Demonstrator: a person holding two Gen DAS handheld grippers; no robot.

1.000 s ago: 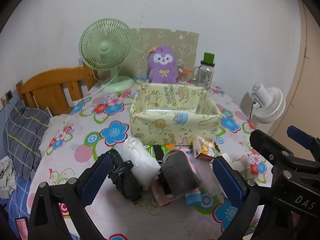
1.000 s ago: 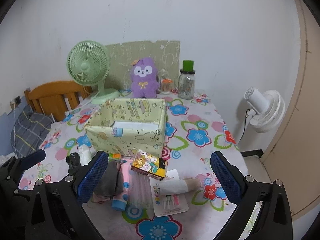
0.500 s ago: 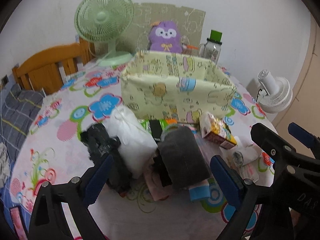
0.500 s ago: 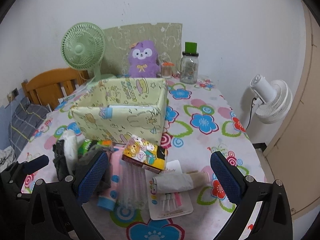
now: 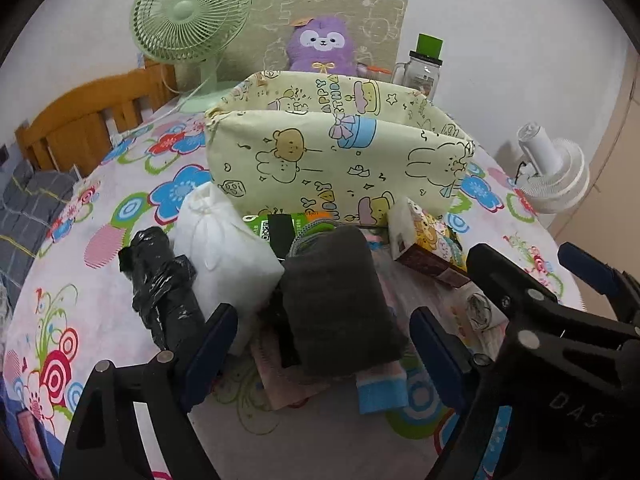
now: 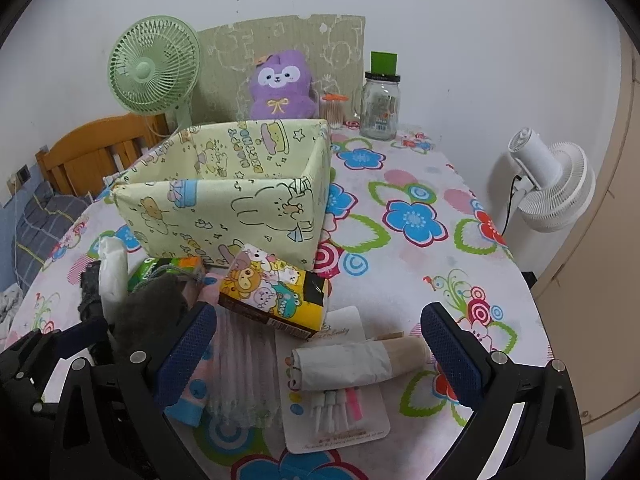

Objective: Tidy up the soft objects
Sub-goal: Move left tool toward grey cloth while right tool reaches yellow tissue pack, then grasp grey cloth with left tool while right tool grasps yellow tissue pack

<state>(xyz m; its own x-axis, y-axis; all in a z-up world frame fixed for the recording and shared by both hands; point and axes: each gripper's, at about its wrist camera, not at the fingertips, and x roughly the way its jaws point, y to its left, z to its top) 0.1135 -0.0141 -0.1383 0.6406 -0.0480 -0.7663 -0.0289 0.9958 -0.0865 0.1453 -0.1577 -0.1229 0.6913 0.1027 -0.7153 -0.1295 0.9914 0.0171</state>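
Dark grey pouch (image 5: 340, 296) lying on the table (image 5: 120, 320) just in front of the yellow cartoon-print box (image 5: 340, 160), resting on pink packaging and a blue-ended item. White drawstring pouch (image 5: 224, 248) touching its left side; black wrapped bundle (image 5: 160, 280) further left, beside the white pouch. Green packet (image 5: 264, 228) wedged between the pouches and the box. Cartoon carton (image 5: 428, 240) right of the grey pouch, near the box corner.

Left gripper (image 5: 324, 344) low over the table, jaws released and wide, one at each side of the grey pouch, not gripping it. Right gripper (image 6: 320, 344) likewise released, jaws spread, nothing held.

Behind the box: green fan (image 5: 192, 16), purple plush (image 5: 320, 44), glass jar (image 5: 420, 68). White fan (image 6: 552, 184) off the table's right edge.

Seen only from the right wrist: paper-wrapped roll (image 6: 356, 360) lying on a white card of small sticks (image 6: 340, 420), and clear-wrapped pink sticks (image 6: 240, 364) in front of the carton. Box interior visible in neither view.
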